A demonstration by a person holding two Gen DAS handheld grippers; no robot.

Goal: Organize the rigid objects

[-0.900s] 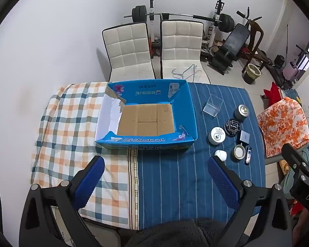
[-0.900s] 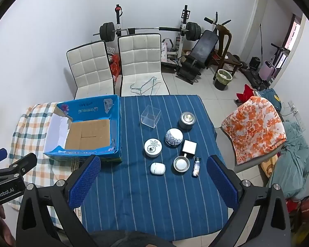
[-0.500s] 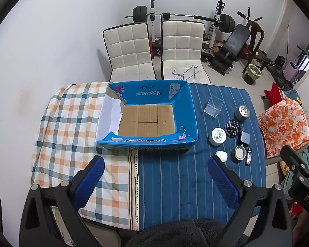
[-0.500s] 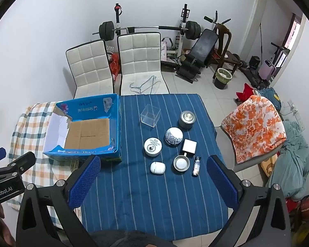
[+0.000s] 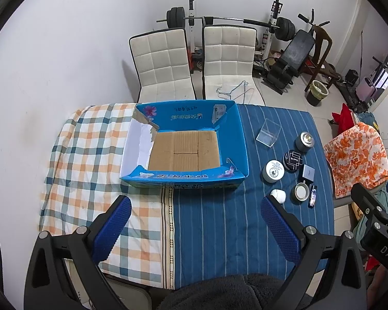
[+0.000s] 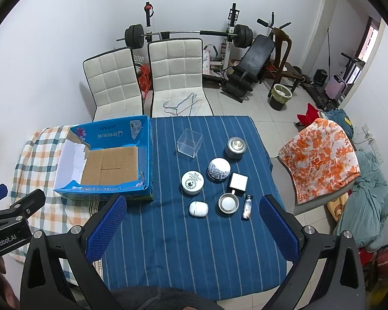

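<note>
We hold the left hand-held gripper (image 5: 194,222) and the right hand-held gripper (image 6: 191,219) wide open and empty above the bench (image 6: 194,258), so sorting has not begun. The 8 small items lie right of the empty blue box (image 6: 108,165); the white oval case (image 6: 198,208), nearest us, seems the likeliest first pick for the right.

White walls, tiled floor (image 6: 245,108), two white chairs (image 6: 177,69) w/ barbell rack (image 6: 188,33) behind, doorway at right.

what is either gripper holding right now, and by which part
Nothing is held. The left gripper and right gripper are both open and empty above the table.
</note>
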